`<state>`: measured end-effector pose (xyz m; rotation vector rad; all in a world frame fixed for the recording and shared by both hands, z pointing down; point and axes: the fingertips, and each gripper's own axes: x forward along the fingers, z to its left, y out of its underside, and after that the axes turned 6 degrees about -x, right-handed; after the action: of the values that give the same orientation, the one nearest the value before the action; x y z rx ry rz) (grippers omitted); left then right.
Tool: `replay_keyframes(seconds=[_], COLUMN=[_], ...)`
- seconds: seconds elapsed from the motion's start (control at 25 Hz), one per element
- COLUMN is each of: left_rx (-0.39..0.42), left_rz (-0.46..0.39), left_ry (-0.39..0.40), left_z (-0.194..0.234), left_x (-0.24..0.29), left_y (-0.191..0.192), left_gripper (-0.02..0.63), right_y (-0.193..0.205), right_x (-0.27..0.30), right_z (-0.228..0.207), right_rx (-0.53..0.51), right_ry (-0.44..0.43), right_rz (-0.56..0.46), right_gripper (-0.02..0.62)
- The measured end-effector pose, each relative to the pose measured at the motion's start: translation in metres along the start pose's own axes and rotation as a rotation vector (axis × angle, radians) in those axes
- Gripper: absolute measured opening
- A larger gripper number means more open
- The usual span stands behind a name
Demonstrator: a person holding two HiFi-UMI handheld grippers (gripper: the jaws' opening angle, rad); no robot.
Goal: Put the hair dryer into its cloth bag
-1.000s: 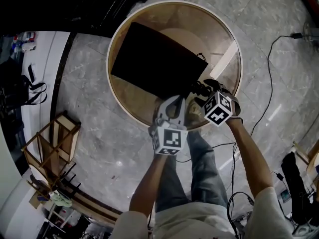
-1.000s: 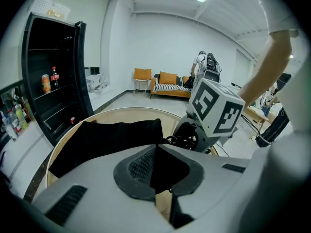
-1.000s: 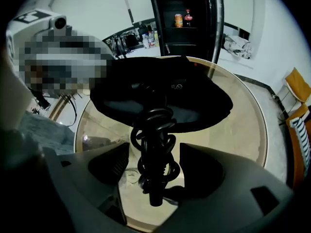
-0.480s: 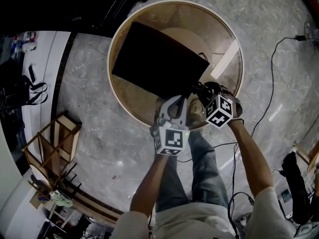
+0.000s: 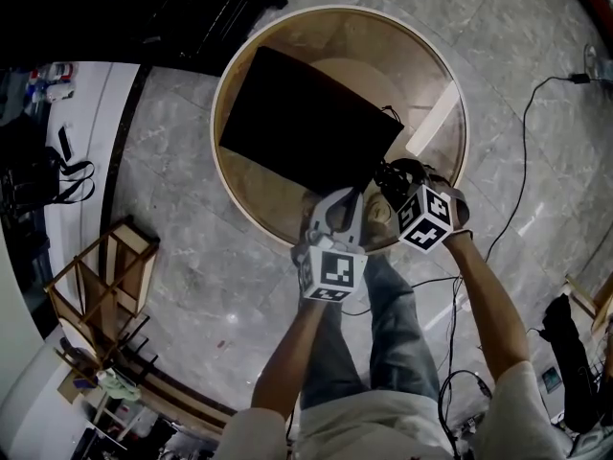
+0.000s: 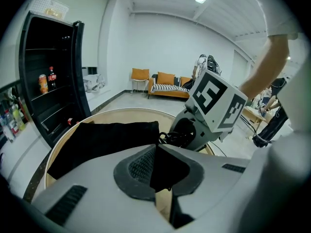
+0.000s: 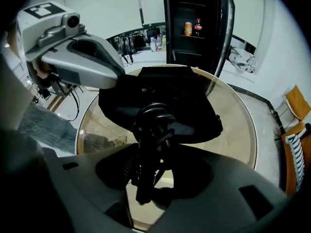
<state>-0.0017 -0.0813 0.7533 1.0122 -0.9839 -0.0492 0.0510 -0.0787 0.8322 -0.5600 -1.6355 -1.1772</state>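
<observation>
Marble floor (image 5: 182, 161) under a round table (image 5: 426, 65): you are pinning the bag (image 5: 297, 123) and gripping the dryer's cord.

Your left gripper (image 6: 155, 171) is clamping shut on the bag's near corner, probably to keep the mouth from sliding. Your right gripper (image 7: 146, 178) is pointing steeply down; its jaws have just been closing and are pressing on the coiled cord (image 7: 153, 120) beside that corner. The dryer's body is blending into the black cloth, so I cannot tell how far in it is sitting.

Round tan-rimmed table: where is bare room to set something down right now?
Bare: the far-right arc between the black cloth bag and the table's tan rim; also the near-left sliver beside the bag. Crowded: the near rim, where the coiled black cord meets the bag's corner.
</observation>
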Motion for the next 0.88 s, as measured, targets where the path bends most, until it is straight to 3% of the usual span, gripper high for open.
replay_keyframes(seconds=[0.32,0.88], left_rx=[0.003,-0.003], left_rz=[-0.015,-0.031], left_ry=[0.044,0.104], left_z=[-0.005,-0.014], left_x=[0.000,-0.004], left_y=[-0.011,-0.013], left_gripper=[0.038,0.038], right_y=[-0.033,-0.071], right_x=[0.011,0.032], right_z=[-0.012,-0.026], right_rx=[0.034,-0.013], right_ry=[0.020,0.015], right_rz=[-0.054,-0.134], right_gripper=[0.210,0.210])
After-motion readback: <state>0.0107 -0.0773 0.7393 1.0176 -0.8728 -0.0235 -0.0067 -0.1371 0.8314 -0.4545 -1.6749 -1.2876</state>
